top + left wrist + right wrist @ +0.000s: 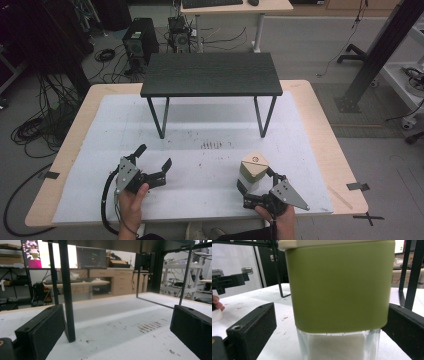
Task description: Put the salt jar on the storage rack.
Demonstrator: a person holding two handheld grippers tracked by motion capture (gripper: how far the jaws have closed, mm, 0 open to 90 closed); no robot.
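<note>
**Green-sleeved jar stands between the right gripper's open jaws**

The jar (339,297) stands upright on the white mat (200,160), near its front right part, long axis vertical, cream lid up. The right gripper (256,187) has its jaws spread to either side of it — a gap shows on the left; on the right, contact cannot be told. A small round mark sits on the lid, too small to read. The left gripper (156,156) rests wide open and empty, well apart, facing the small black table (210,75).
</note>
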